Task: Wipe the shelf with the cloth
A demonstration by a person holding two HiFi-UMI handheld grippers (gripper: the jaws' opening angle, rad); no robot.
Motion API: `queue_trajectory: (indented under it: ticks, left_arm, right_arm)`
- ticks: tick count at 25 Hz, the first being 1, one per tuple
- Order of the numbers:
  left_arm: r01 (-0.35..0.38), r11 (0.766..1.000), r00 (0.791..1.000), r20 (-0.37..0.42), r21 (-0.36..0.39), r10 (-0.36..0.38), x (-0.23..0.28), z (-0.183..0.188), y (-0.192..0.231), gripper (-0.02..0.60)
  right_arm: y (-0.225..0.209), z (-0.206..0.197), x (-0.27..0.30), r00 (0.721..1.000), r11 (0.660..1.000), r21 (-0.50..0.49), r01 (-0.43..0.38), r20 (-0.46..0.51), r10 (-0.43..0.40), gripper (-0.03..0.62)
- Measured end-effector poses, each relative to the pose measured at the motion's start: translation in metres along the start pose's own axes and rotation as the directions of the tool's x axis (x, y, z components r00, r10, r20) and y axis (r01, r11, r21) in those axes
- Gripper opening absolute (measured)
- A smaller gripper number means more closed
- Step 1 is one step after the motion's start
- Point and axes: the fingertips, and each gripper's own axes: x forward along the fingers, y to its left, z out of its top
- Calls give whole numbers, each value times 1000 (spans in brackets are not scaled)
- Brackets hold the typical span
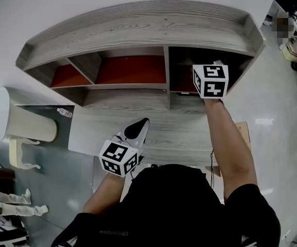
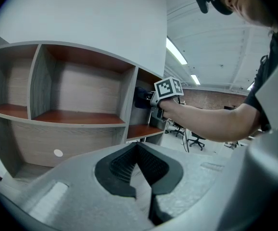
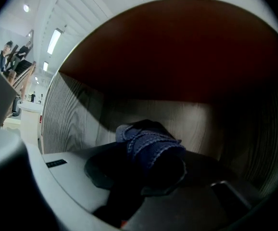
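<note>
The grey wooden shelf unit (image 1: 138, 24) with red-brown boards stands on the desk (image 1: 179, 133). My right gripper (image 3: 148, 165) is shut on a dark blue cloth (image 3: 148, 146). It reaches into the right compartment (image 1: 182, 81), close to the back wall under the red-brown board. In the head view only its marker cube (image 1: 210, 80) shows at the compartment's mouth, and the jaws are hidden inside. My left gripper (image 1: 138, 128) hangs over the desk's front edge, to the left. Its jaws (image 2: 139, 150) are shut with nothing between them, pointing at the middle compartment (image 2: 81, 100).
A white rounded cylinder (image 1: 15, 120) stands left of the desk, with a small bottle (image 1: 65, 112) beside it. A cardboard box (image 1: 243, 133) sits right of the desk. Office chairs (image 2: 196, 139) stand beyond the shelf's right end.
</note>
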Motion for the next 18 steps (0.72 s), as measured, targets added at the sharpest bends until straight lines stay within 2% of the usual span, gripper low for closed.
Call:
queue_trajectory:
  ticks: [9,18]
  left_arm:
    - [26,1000,1000,-6,9,-26,10,3,-5,8]
    - [34,999,999,-6,12,-34,14,4,-6,8]
  right_arm:
    - [-44,-15,-12,995,995,31,99,-21,-99,94]
    - [-71,-21,-19,986,985,50,165,-29,-164,94]
